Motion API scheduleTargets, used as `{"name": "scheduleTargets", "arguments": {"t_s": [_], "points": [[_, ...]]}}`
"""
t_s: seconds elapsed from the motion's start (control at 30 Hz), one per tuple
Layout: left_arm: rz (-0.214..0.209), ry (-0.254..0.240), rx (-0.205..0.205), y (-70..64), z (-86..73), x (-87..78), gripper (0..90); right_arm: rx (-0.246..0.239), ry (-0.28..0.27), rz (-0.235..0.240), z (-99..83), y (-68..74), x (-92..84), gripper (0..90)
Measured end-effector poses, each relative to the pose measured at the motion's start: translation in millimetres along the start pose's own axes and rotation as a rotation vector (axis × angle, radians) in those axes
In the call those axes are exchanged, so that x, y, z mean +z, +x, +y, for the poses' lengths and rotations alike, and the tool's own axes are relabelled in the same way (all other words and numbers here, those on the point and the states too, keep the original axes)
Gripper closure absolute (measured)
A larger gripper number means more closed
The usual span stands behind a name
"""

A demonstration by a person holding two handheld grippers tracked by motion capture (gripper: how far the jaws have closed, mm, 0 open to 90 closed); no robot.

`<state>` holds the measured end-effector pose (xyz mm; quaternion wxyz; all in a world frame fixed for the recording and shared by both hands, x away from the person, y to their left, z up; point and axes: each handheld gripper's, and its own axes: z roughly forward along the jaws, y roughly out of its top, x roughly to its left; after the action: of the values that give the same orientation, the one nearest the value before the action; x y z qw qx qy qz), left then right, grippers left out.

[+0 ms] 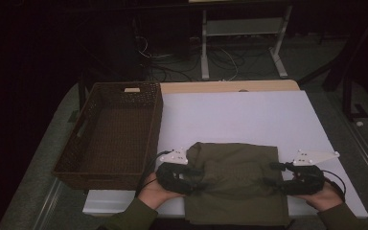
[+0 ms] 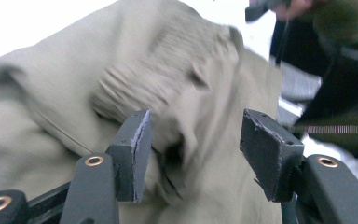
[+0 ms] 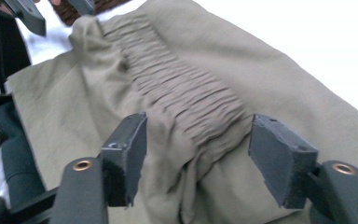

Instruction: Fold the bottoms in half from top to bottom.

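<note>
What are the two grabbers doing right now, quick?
Left gripper: open, jaws apart over the olive cloth, not pinching it.
Right gripper: open, the cloth's gathered band lies between its jaws, not clamped.

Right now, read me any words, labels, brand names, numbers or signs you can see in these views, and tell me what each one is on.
None can be read.
Olive garment: no tag or print showing, only plain fabric and a gathered elastic band.
Wicker basket: a pale patch at its far handle, too small to tell if it carries text.
White board: blank.
</note>
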<state>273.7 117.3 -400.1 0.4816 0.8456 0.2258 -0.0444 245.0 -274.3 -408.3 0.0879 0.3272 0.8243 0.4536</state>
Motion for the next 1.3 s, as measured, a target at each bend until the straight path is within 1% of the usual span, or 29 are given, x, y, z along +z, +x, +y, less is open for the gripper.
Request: {"name": "scheduleTargets", "arguments": {"t_s": [0.03,0.07,0.17,0.23,0.3,0.37,0.4,0.43,0.47,0.5,0.53,0.63,0.73,0.83,0.9,1.0,1.07,1.17,1.23,1.3], "points": [[0.022,-0.018,-0.006,1.4,0.8,-1.3,43.4,0.003,-0.002,-0.005,0.8,-0.9,-0.4,33.8],[0.033,-0.026,-0.013,2.8,1.3,-1.5,44.2,0.006,-0.008,-0.012,1.9,-2.8,-0.6,33.2],[0.066,-0.039,-0.032,7.6,2.2,0.6,46.5,0.02,-0.015,-0.029,4.3,-7.8,0.5,33.4],[0.079,-0.04,-0.046,11.2,3.5,3.9,47.8,0.029,-0.014,-0.034,6.0,-11.1,2.7,34.9],[0.096,-0.04,-0.054,15.6,5.4,8.3,50.6,0.043,-0.008,-0.05,7.9,-15.6,6.4,39.1],[0.127,-0.037,-0.062,20.5,8.2,12.7,55.7,0.063,0.005,-0.084,9.8,-21.0,9.7,48.1],[0.138,-0.034,-0.06,23.0,9.6,14.8,59.9,0.076,0.011,-0.099,10.5,-23.9,11.5,55.1],[0.159,-0.029,-0.059,24.8,10.7,16.8,64.6,0.09,0.019,-0.105,11.2,-26.7,13.3,61.8],[0.176,-0.024,-0.059,26.6,11.3,18.6,68.5,0.094,0.03,-0.112,11.8,-28.9,15.1,67.2],[0.186,-0.017,-0.059,28.4,11.4,20.3,72.9,0.097,0.038,-0.123,12.2,-29.8,16.8,71.8],[0.196,-0.01,-0.061,29.6,11.6,21.7,76.3,0.101,0.049,-0.13,12.4,-30.7,17.9,75.1],[0.218,0.014,-0.062,35.8,12.8,27.5,83.7,0.104,0.081,-0.129,12.0,-32.9,22.2,82.1],[0.224,0.047,-0.068,38.3,12.2,33.2,88.5,0.101,0.123,-0.115,9.5,-32.7,29.3,86.2],[0.216,0.092,-0.069,38.4,7.9,39.5,89.0,0.098,0.171,-0.099,4.8,-32.4,37.9,87.9],[0.212,0.099,-0.072,38.1,6.2,41.6,89.1,0.105,0.199,-0.089,1.8,-32.4,42.7,88.4],[0.207,0.108,-0.076,39.4,4.1,42.7,89.1,0.112,0.221,-0.068,-0.5,-31.6,46.8,89.0],[0.201,0.119,-0.078,40.7,2.2,43.8,89.1,0.114,0.229,-0.068,-1.4,-31.2,48.8,89.1],[0.189,0.121,-0.081,40.5,0.7,46.2,89.1,0.13,0.227,-0.052,-2.9,-32.4,48.9,89.2],[0.172,0.11,-0.083,39.4,0.1,47.4,89.1,0.152,0.223,-0.039,-3.9,-34.1,48.6,89.2],[0.154,0.1,-0.077,37.4,0.3,47.0,89.1,0.155,0.214,-0.024,-4.0,-33.9,47.9,89.2]]}}
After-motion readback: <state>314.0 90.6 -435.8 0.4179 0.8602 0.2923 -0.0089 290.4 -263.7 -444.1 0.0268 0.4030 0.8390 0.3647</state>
